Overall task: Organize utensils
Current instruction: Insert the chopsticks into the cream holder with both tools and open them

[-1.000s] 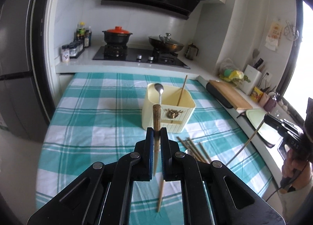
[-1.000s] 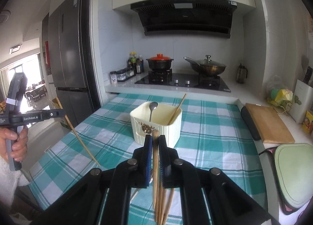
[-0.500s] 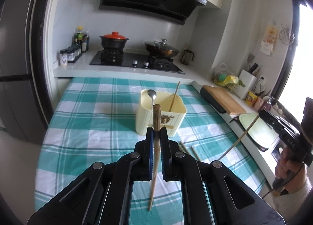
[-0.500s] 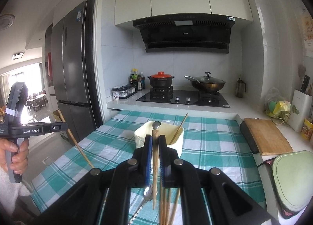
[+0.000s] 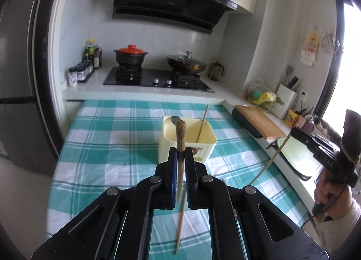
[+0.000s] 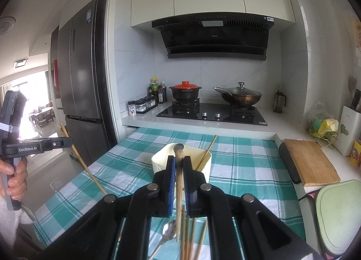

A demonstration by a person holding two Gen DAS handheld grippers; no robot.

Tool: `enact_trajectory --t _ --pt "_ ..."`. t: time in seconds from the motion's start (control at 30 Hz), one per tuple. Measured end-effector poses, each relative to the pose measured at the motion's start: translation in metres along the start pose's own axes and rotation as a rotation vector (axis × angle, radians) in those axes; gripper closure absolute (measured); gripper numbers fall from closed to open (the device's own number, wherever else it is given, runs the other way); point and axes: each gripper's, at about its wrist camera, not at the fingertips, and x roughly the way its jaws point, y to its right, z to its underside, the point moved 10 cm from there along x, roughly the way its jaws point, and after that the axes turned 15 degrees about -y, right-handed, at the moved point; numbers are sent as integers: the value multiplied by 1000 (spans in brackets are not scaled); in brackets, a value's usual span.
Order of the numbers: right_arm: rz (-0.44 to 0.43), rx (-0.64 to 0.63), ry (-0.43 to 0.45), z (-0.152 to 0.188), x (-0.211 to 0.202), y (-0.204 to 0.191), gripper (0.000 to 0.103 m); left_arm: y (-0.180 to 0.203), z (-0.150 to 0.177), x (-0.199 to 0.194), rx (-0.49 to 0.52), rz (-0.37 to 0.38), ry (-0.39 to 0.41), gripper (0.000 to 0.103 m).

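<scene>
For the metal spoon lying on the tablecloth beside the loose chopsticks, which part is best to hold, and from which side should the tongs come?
Probably the spoon is best taken at its thin handle, coming from above with the jaws across its width. It lies flat on the tablecloth and the bowl end is wide and rounded. The loose chopsticks lie close on one side, so stay on the spoon's free side.
</scene>
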Motion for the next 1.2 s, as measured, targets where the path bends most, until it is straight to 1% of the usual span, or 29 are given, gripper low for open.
enact_trajectory --t 0.17,0.33,0.47,0.53,0.57,0.67,0.8,0.97,1.07,1.1,1.17,1.2 --pt "4 -6 26 -36 10 6 96 1 -39 -7 4 -5 49 98" --pt "16 -5 114 -83 16 11 96 9 -86 -5 11 -9 124 98" --pt "19 8 168 -117 35 13 96 14 -120 18 15 -33 149 98" --pt "20 8 180 -127 50 14 96 14 -132 36 14 -45 145 98" --pt "19 5 174 -131 60 14 96 14 -137 46 11 -42 132 98" --pt "12 11 123 -134 97 17 96 11 -145 81 -7 -39 75 99" --pt "-29 56 -8 -126 150 25 96 6 -144 127 -24 -36 -15 99" --pt "-75 129 -182 -106 207 37 96 1 -130 178 -29 -35 -143 99" --pt "-106 145 -251 -95 229 38 95 2 -122 198 -23 -43 -197 98" --pt "-117 145 -271 -92 236 36 93 2 -120 204 -21 -49 -213 98" --pt "-119 148 -298 -92 246 35 91 1 -120 209 -40 -64 -224 94" --pt "-111 145 -298 -94 247 34 80 -1 -121 208 -55 -65 -222 83"
